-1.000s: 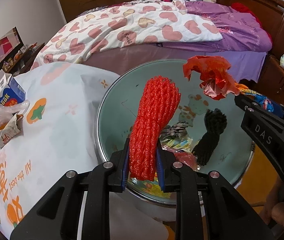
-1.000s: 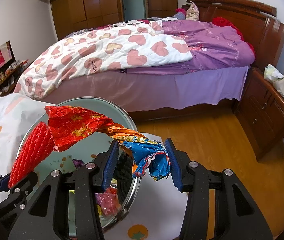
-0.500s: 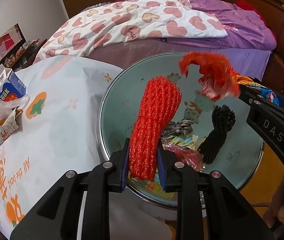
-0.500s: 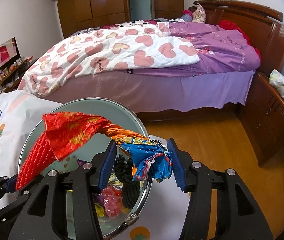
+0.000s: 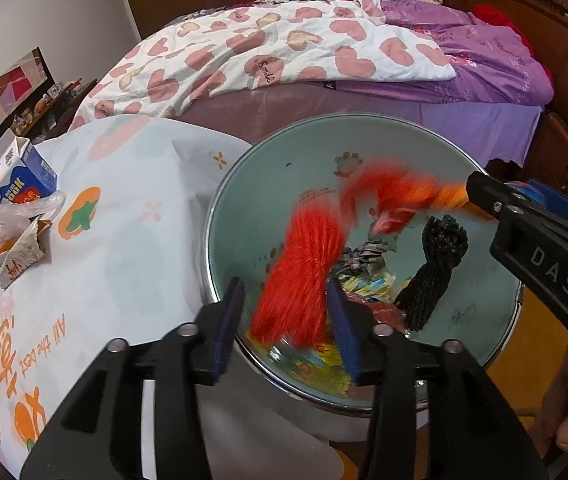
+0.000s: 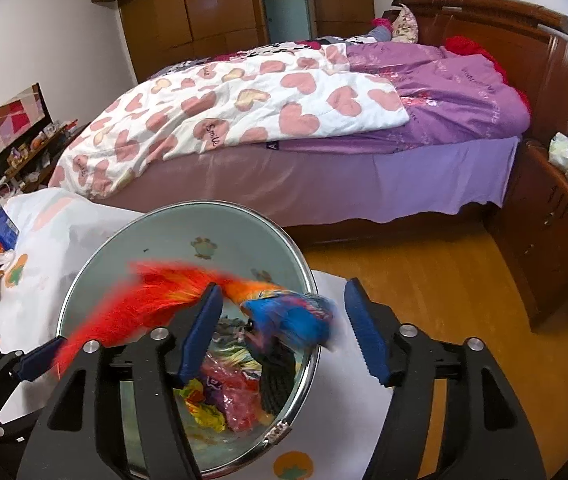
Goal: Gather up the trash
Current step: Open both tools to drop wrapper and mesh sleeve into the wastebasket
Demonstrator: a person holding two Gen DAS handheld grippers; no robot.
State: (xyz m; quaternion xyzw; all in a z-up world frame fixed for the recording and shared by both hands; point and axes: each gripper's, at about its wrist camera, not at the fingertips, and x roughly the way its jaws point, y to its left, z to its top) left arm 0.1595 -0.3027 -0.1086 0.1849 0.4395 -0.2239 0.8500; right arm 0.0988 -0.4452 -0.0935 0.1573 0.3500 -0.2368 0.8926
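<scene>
From the left wrist, the left tool (image 5: 284, 324) has just spread its jaws partway, and the red foam net (image 5: 300, 276) that was clamped upright a second ago now blurs between the pads, touching neither firmly: it looks to be dropping into the metal basin (image 5: 244, 184) right below the tips. Ahead of it lie a black net (image 5: 432, 268) and crumpled wrappers. Off to this tool's left, on the counter (image 5: 124, 240), a milk carton (image 5: 16, 184) and torn packaging still wait, something the other view barely catches. From the right wrist, the right tool (image 6: 284, 332) has also just been opening and stands wide, the twisted red-and-blue wrapper (image 6: 284, 312) smeared with motion between the pads and apparently loose, over the basin's near rim. This view alone shows the bright scraps heaped at the basin's bottom, and the wooden floor (image 6: 424, 300) and bed (image 6: 324, 184) beyond. I reckon both pieces are being released together, so the counter's leftovers come next.
</scene>
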